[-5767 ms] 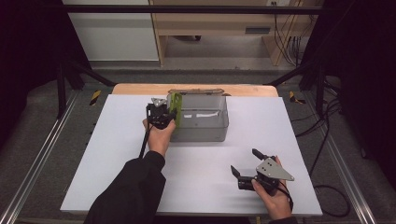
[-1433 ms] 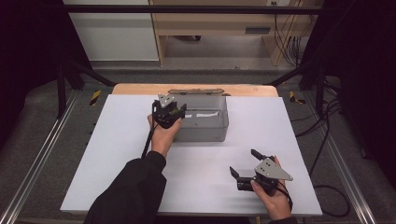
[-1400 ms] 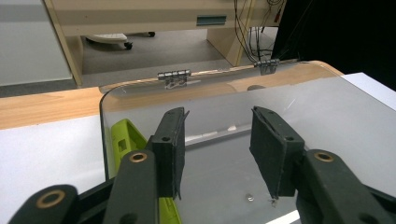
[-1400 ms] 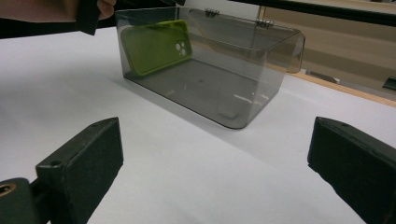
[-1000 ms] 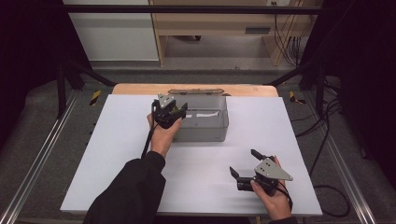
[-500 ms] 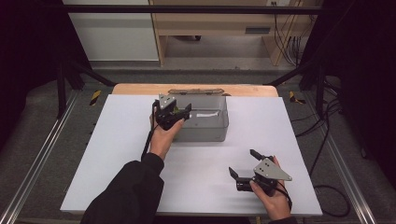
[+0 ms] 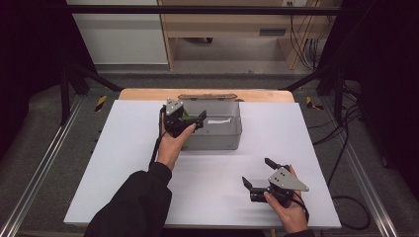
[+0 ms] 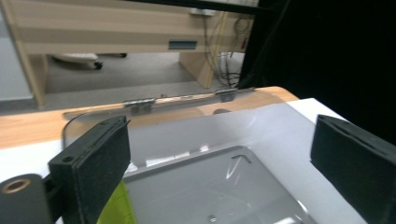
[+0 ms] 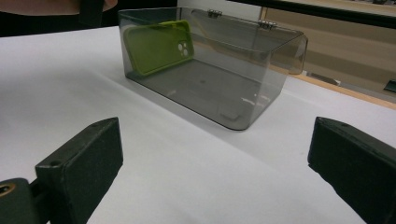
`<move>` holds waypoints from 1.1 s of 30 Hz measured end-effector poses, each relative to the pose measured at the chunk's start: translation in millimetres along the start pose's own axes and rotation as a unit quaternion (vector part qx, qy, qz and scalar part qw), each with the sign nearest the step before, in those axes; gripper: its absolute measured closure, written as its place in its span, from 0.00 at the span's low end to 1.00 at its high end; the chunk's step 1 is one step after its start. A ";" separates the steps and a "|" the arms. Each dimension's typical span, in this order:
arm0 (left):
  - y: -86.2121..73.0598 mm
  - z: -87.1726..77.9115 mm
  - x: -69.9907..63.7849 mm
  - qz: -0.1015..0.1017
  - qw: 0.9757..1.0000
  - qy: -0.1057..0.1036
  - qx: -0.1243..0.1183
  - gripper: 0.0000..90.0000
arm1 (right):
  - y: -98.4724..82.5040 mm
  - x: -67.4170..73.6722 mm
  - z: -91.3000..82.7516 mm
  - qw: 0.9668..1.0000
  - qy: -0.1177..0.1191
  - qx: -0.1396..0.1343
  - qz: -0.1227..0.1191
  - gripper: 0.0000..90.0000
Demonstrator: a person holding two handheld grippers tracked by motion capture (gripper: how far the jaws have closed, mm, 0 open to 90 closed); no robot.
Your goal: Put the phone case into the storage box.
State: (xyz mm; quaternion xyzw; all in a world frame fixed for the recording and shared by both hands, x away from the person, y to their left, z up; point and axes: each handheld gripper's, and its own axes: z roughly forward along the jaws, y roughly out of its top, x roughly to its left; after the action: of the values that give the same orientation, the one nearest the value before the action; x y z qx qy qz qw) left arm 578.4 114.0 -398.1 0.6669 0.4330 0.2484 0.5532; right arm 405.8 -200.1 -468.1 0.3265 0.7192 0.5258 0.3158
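A clear grey plastic box (image 7: 217,142) (image 9: 261,70) (image 8: 243,140) stands at the back middle of the white tabletop. A green phone case (image 9: 156,44) (image 8: 116,205) (image 7: 186,114) leans upright against its left end wall, inside. My left gripper (image 7: 200,120) (image 8: 219,154) hovers over that left end. Its jaws have just been opening and now stand wide with nothing between the pads; the case lies below its left jaw. My right gripper (image 7: 256,171) (image 9: 215,158) rests at the front right of the table, open and empty, facing the box.
The box's hinged lid (image 7: 207,96) lies folded back on the wooden table edge (image 7: 148,94). Metal rails (image 7: 44,163) run along both sides of the white top (image 7: 123,148). Cables (image 7: 346,148) trail at the right.
The left gripper's jaws have spread apart over the box's left end. The green case, earlier up at the jaws, now sits lower in the box. The right gripper has stayed put.
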 end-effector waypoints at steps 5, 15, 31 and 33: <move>1.5 -1.9 -6.7 0.023 1.000 -0.011 -0.009 0.04 | 0.3 0.2 -0.1 1.000 0.000 -0.001 0.000 0.04; 1.2 -0.9 -10.9 0.038 0.999 -0.022 -0.013 0.03 | 0.5 -0.6 -0.5 1.000 0.000 -0.002 0.004 0.04; 5.6 -7.3 -11.3 0.058 0.997 -0.049 -0.031 0.02 | 0.7 -0.6 -0.8 1.000 0.002 -0.003 0.004 0.03; 6.1 -8.0 -11.1 0.059 0.996 -0.053 -0.033 0.02 | 0.6 -0.6 -0.8 1.000 0.002 -0.003 0.005 0.03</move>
State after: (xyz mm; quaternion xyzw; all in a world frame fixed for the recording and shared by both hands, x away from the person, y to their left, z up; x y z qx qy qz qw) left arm 568.2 108.6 -388.6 0.6848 0.3542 0.2593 0.5817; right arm 405.6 -200.9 -467.2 0.3281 0.7169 0.5296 0.3128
